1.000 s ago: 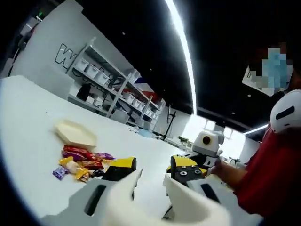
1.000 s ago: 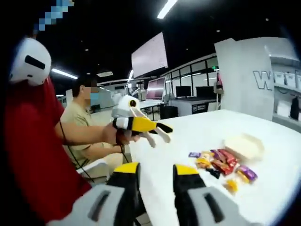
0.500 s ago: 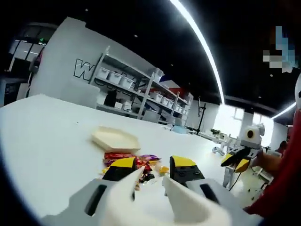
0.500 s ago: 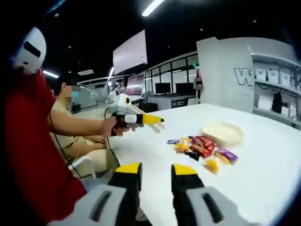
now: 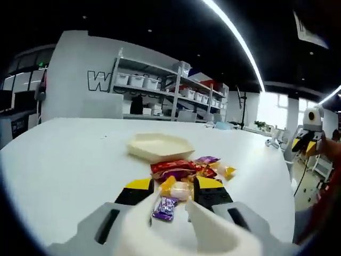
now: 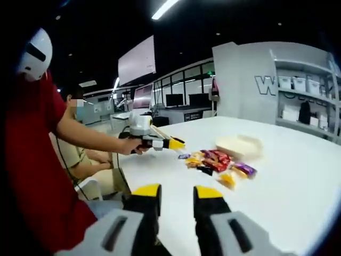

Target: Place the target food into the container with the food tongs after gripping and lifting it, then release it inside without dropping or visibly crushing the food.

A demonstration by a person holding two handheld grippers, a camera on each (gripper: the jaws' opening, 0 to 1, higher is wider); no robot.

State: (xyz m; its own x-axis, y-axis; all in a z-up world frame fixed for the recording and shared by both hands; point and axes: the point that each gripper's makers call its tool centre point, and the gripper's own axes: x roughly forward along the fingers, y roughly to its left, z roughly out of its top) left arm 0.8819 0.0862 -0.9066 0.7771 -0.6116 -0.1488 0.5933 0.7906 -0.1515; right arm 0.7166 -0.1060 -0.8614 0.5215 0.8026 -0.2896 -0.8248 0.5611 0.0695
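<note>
Between the left gripper's parted fingers, the snack pile; right gripper likewise apart.

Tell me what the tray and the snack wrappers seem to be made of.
The tray looks like matte cream moulded pulp or foam: dull, no glare, soft faceted rim. The snack wrappers look like glossy plastic film or foil: bright printed colours, crinkles and small highlights. Neither is certain from these views.

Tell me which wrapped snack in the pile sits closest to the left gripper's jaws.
The small purple-wrapped snack, lying between the left gripper jaws at the pile's near edge. The red wrappers and the other purple one lie farther back, toward the cream container.
</note>
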